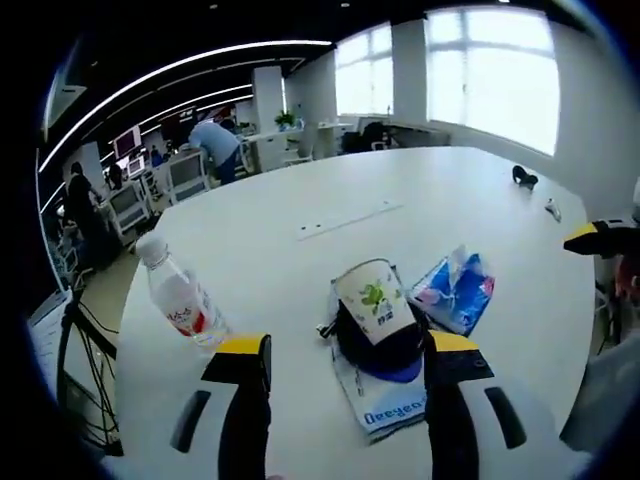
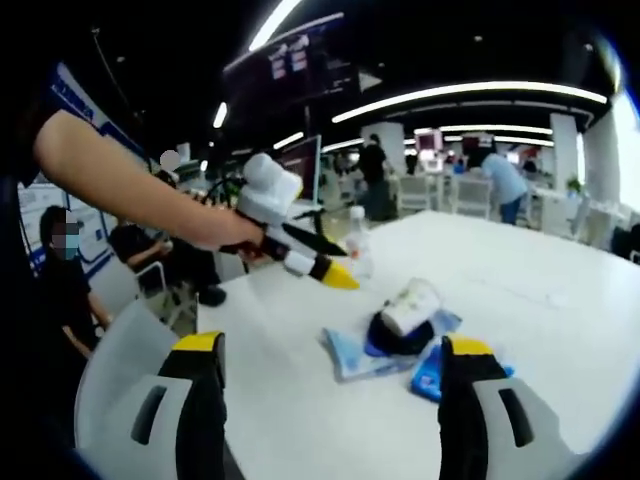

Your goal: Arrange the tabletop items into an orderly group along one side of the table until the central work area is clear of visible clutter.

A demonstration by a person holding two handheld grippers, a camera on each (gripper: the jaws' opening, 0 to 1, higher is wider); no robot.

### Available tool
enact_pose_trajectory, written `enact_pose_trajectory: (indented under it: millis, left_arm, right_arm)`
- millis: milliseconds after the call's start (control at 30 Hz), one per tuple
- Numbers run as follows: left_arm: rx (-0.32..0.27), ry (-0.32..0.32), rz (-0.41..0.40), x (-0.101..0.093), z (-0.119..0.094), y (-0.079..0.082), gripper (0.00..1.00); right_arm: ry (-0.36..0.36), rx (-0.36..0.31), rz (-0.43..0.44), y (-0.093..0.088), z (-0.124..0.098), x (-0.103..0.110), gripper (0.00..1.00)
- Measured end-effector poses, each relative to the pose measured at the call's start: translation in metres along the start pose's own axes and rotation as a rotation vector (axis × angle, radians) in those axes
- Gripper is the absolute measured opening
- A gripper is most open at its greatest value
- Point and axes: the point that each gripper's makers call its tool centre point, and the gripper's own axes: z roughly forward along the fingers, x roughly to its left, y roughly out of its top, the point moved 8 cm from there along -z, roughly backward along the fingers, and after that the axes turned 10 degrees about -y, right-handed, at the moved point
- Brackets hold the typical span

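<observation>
At the bottom of the left gripper view, the left gripper (image 1: 345, 365) is seen with its yellow-tipped jaws spread wide and nothing held between them. Just beyond the jaws, on the white bench (image 1: 300, 190), a paper cup (image 1: 374, 298) with a green print is seen lying tilted on a dark cap (image 1: 385, 350); the two are in contact. Under the cap a flat white packet (image 1: 385, 410) with blue lettering is noted. Just right of the cup a blue-and-white pouch (image 1: 455, 290) is found, and to the left of the cup, apart from it, a clear plastic bottle (image 1: 180, 295) with a white cap and red label is seen leaning. Farther along the bench a thin white strip (image 1: 348, 220) is recorded, and near the far right edge a small black object (image 1: 524, 177) of unclear kind. At the right edge of this view a yellow tip of the right gripper (image 1: 595, 235) is visible.

In the right gripper view, the right gripper (image 2: 330, 365) is likewise recorded wide apart and empty, held above the bench (image 2: 560, 290). The cup (image 2: 410, 305), cap (image 2: 395, 338), pouch (image 2: 432, 375) and bottle (image 2: 357, 245) are seen clustered ahead, with the left gripper (image 2: 338, 275) in a person's hand (image 2: 215, 232) above the near edge. Office desks, monitors and people fill the background.
</observation>
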Motion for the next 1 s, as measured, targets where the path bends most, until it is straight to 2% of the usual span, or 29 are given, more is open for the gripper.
enact_pose_trajectory:
  millis: [200, 333, 533, 1000]
  left_arm:
    - [0.013, -0.017, 0.019, -0.007, 0.005, 0.002, 0.59]
    - [0.016, -0.021, 0.015, -0.011, 0.009, 0.001, 0.59]
    - [0.042, -0.035, 0.034, -0.014, 0.018, 0.005, 0.60]
    - [0.088, -0.084, 0.062, -0.029, 0.041, 0.002, 0.57]
  right_arm:
    - [-0.006, 0.024, 0.023, -0.005, 0.001, -0.004, 0.85]
    - [-0.012, -0.001, 0.051, -0.002, 0.000, -0.007, 0.85]
    - [-0.068, 0.015, 0.098, -0.008, 0.000, -0.018, 0.94]
    - [-0.083, 0.042, 0.146, -0.023, 0.000, -0.024, 0.92]
